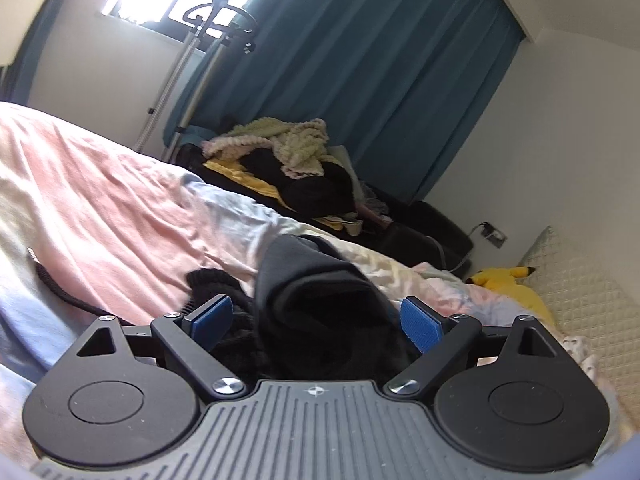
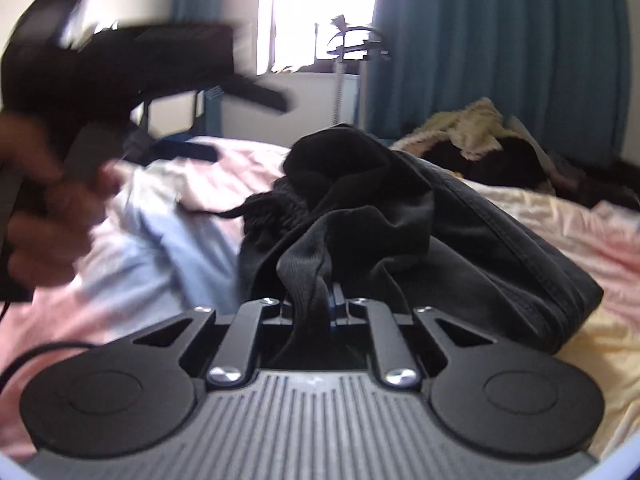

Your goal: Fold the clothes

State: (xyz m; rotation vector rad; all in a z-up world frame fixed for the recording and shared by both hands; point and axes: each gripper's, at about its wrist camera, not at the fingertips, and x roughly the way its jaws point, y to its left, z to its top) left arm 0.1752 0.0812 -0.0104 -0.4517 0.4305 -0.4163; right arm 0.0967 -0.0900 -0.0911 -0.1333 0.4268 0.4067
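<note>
across the lower centre of both views lies a rumpled black garment (image 2: 400,232) on a pink, pale blue and cream duvet (image 1: 120,208); no writing is readable. teal curtains (image 1: 360,60) hang by a bright window (image 2: 320,12). right gripper (image 2: 320,304) pinches a ribbed fold of that garment. left gripper (image 1: 316,320) stands spread, cloth between its blue pads (image 1: 420,324), not pressed. upper left, a hand (image 2: 40,208), blurred.

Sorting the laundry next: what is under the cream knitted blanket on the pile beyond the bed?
Under the cream knitted blanket lie black clothes and a yellow garment; anything deeper in the pile is covered.
</note>
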